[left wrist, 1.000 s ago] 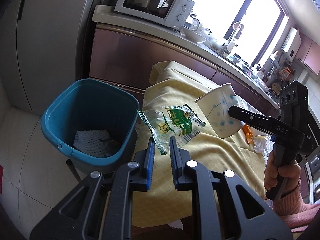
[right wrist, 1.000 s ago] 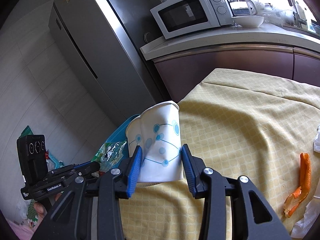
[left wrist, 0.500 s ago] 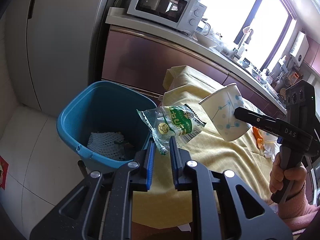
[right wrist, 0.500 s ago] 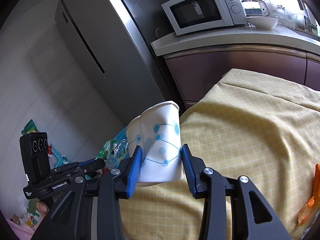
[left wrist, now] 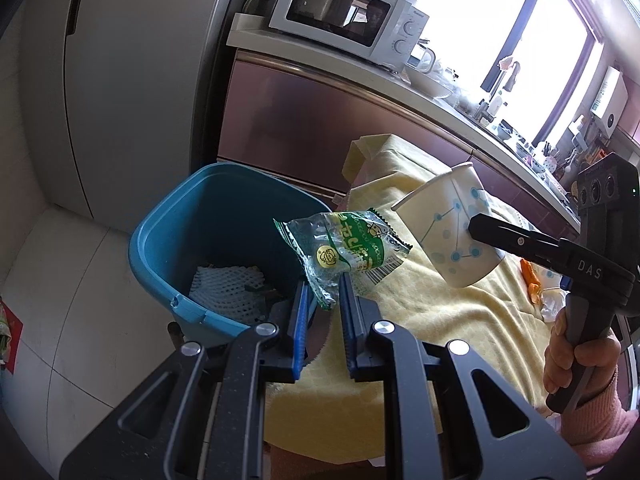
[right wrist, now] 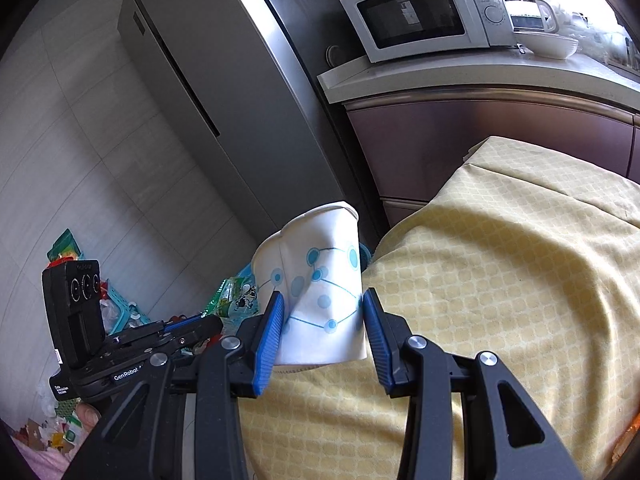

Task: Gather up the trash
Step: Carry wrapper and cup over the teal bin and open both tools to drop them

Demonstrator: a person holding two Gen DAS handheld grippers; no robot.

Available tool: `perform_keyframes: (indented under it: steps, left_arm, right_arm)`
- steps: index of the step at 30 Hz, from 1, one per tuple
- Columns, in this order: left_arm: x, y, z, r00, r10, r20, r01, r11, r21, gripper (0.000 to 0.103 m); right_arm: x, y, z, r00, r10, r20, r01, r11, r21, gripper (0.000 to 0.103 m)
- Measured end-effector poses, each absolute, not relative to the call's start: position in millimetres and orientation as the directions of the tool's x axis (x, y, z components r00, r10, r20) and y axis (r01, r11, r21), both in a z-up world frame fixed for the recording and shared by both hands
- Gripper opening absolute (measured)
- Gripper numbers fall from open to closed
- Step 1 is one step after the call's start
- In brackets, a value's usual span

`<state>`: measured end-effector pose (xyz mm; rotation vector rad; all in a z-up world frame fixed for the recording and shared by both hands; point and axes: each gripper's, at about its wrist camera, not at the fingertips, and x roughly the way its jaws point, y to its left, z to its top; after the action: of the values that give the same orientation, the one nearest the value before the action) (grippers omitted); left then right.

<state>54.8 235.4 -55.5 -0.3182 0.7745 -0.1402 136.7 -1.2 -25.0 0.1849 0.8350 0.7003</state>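
Now we are carrying two pieces of trash toward the blue bin (left wrist: 192, 240), so the step in hand is, as we judge it, the drop-off. Our left tool (left wrist: 324, 304) is pinching the lower corner of a green-and-clear snack wrapper (left wrist: 344, 248), which is hanging in the air just beside the bin's near rim, over the edge of the cloth. Our right tool (right wrist: 322, 320) is clenching a white paper cup (right wrist: 316, 284) with a blue dot-and-line print, dented in at the side and tilted with its mouth pointing away from the tool; the cup is hovering above the yellow cloth (right wrist: 500, 280), near the bin but not over it.

The bin is already holding a white foam net (left wrist: 228, 288). Next, we are thinking the left tool needs to travel leftward until the wrapper is over the opening, then let go; the cup needs a longer reach the same way. The wrapper is light and may cling to the pads.

The counter is lying under the yellow patterned cloth, with an orange scrap (left wrist: 530, 280) and something white at its far end. Behind it a kitchen worktop is carrying a white microwave (left wrist: 348, 12), and a grey fridge (right wrist: 240, 80) is standing beside it on a pale tiled floor.
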Motion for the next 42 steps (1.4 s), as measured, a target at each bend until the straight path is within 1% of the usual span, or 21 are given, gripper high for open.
perform_keyframes:
  steps: [26,42]
  left_arm:
    - [66,249,-65,0.699,-0.169,-0.695,-0.072,0.950,-0.303,0.016]
    - [80,260,-78,0.680,-0.131,-0.721,-0.124,0.949,-0.289,0.016]
  right_arm:
    - [154,34,-32,0.417,0.642,-0.643,-0.535,0.746,0.397,0.039]
    - [170,58,-41,0.396,0.622,-0.675,-0.526,0.757,0.388,0.039]
